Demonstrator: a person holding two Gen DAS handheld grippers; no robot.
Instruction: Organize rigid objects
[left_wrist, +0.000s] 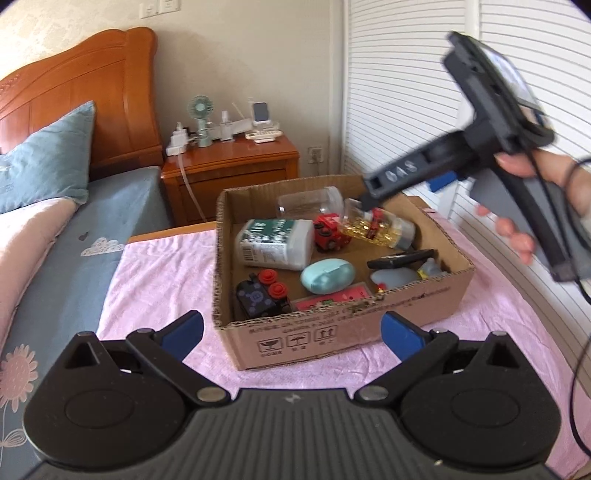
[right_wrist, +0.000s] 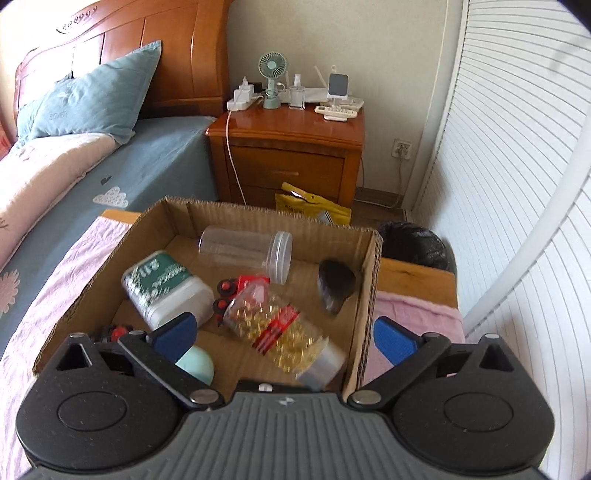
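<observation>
Dark shell (right_wrist: 336, 286) only from right wrist.

Green fan (right_wrist: 272, 75) on wooden nightstand (right_wrist: 291, 147) beside bed (right_wrist: 155, 162).

- A home bedroom
- A bed (right_wrist: 110, 162) with wooden headboard (right_wrist: 122, 48) and blue pillow (right_wrist: 92, 99)
- A bedside cabinet (right_wrist: 288, 147) holding a small fan (right_wrist: 271, 75) and chargers

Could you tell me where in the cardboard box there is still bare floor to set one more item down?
Inside the cardboard box, bare floor shows between the clear jar and the dark shell-like object, and beside the capsule bottle toward the right wall. The left side is crowded: white-green bottle, red toy truck, mint case.
</observation>
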